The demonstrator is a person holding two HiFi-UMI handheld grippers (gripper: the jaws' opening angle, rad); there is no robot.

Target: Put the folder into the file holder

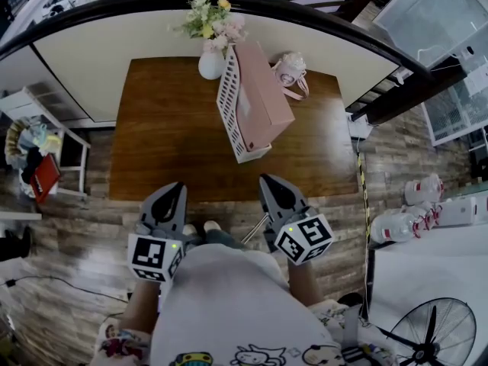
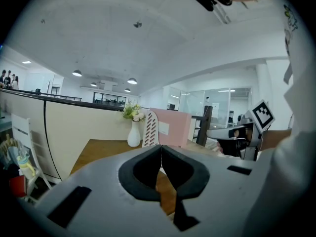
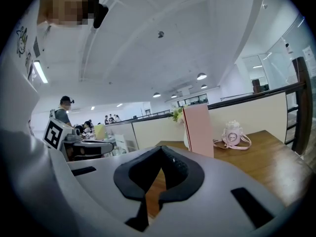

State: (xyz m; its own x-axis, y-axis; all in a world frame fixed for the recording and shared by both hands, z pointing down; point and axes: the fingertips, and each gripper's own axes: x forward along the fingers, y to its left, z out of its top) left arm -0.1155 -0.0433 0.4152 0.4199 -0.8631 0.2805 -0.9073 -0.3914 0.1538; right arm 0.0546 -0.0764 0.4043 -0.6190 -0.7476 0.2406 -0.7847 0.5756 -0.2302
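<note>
A pink folder [image 1: 263,90] stands upright inside a white slotted file holder [image 1: 229,101] at the back middle of the brown wooden table [image 1: 152,143]. Both grippers hang at the table's near edge, well short of the holder. The left gripper [image 1: 178,187] is shut with nothing in it, and so is the right gripper [image 1: 266,180]. In the left gripper view the left gripper [image 2: 160,147] has its jaw tips touching, with the holder [image 2: 150,130] and folder [image 2: 173,127] far ahead. The right gripper view shows the right gripper [image 3: 162,149] with its tips together and the folder [image 3: 198,130] beyond them.
A white vase of flowers [image 1: 211,63] stands just left of the holder, and a small pink bag [image 1: 291,71] lies to its right. A cream partition [image 1: 114,44] backs the table. A rack with clutter [image 1: 38,151] stands left; bottles [image 1: 423,193] and a fan [image 1: 431,334] are right.
</note>
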